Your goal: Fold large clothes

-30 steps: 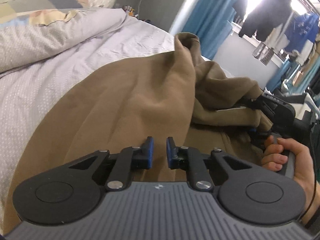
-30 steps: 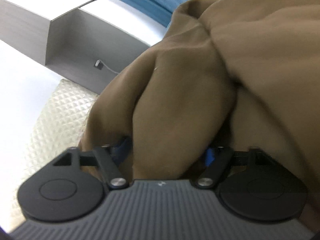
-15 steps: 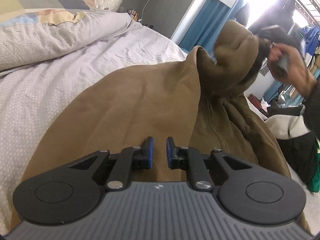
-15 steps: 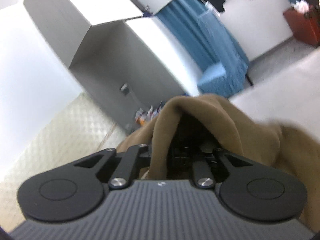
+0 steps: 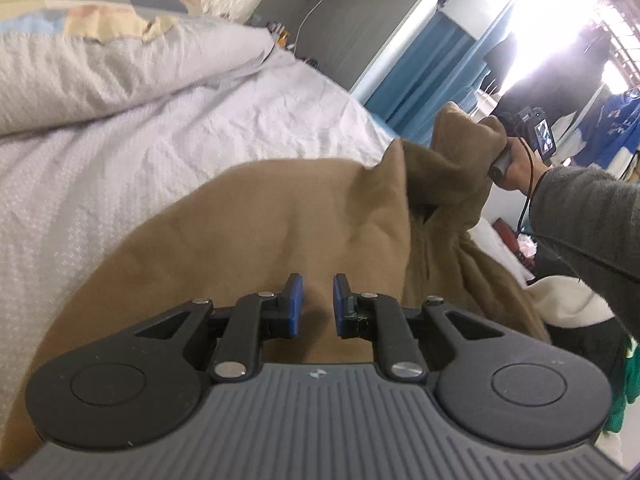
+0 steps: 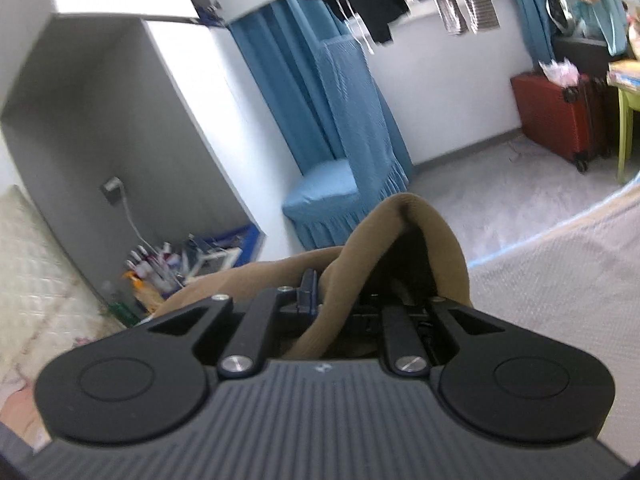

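Note:
A large brown garment (image 5: 280, 216) lies spread on the bed, running under my left gripper (image 5: 318, 304). That gripper hovers low over the cloth, its blue pads (image 5: 295, 300) drawn close with a thin gap and nothing visibly pinched. A raised fold of the garment (image 5: 460, 148) hangs at the right, where a hand (image 5: 520, 164) holds my right gripper. In the right wrist view my right gripper (image 6: 336, 296) is shut on the brown fold (image 6: 404, 216), which arches over its fingers and hides the right pad.
The grey-white bedsheet (image 5: 140, 152) reaches to the pillows (image 5: 100, 76) at the back left. A grey sleeve (image 5: 584, 216) crosses the right side. Beyond the bed are a blue-covered chair (image 6: 328, 196), blue curtains, a red suitcase (image 6: 560, 116) and a cluttered bedside corner (image 6: 168, 264).
The right gripper closed on a fold of the garment and carried it up off the bed, away from the left gripper. The left gripper shifted a little over the cloth.

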A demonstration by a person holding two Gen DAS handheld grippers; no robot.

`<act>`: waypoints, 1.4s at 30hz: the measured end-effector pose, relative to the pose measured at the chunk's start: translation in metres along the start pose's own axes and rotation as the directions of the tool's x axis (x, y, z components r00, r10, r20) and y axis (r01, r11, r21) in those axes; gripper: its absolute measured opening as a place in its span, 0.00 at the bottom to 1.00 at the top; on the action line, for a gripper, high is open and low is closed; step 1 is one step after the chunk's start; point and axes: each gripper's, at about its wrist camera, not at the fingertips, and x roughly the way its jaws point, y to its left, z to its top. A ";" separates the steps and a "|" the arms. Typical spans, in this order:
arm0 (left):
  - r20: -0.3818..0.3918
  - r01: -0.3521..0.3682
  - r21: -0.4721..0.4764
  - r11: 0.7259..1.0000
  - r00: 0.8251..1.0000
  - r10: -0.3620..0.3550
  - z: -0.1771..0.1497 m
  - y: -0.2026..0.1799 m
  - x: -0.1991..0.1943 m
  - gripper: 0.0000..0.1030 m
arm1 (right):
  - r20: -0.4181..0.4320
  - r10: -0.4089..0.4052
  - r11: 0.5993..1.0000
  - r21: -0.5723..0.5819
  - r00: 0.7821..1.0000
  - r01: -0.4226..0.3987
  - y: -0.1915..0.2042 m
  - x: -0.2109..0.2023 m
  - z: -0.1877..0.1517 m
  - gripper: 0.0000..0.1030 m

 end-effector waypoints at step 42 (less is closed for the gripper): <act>0.020 0.024 0.223 0.974 0.999 -0.029 -0.050 -0.031 -0.102 0.36 | -0.068 0.181 0.959 -0.209 0.981 -0.191 -0.017 -0.415 -0.145 0.88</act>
